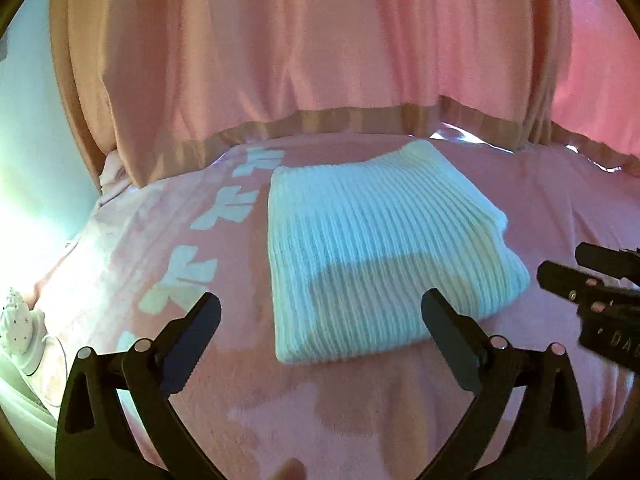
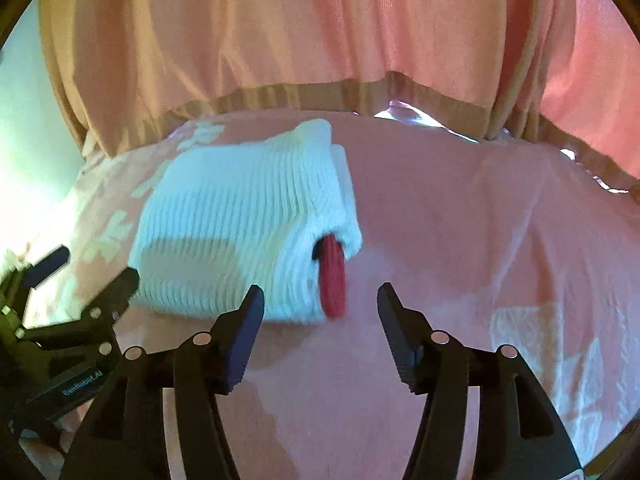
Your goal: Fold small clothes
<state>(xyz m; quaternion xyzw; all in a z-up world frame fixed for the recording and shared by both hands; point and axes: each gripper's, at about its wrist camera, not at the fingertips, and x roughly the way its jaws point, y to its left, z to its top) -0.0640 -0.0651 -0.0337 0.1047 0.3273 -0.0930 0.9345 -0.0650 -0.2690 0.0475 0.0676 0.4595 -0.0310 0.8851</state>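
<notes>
A white ribbed knit garment [image 1: 372, 248] lies folded into a thick rectangle on the pink bed cover [image 1: 280, 420]. In the right wrist view the garment [image 2: 240, 224] shows a red trim [image 2: 332, 280] at its near right end. My left gripper [image 1: 320, 316] is open and empty, just short of the garment's near edge. My right gripper [image 2: 320, 300] is open and empty, close to the red trim. The right gripper also shows at the right edge of the left wrist view [image 1: 592, 280]. The left gripper shows at the left of the right wrist view [image 2: 92, 280].
Pink curtains [image 1: 320, 48] with a tan hem hang behind the bed. The cover has white bow prints [image 1: 188, 276] left of the garment. A white ornament and cord [image 1: 20, 320] sit at the far left edge. A pale patch [image 2: 540, 344] marks the cover at right.
</notes>
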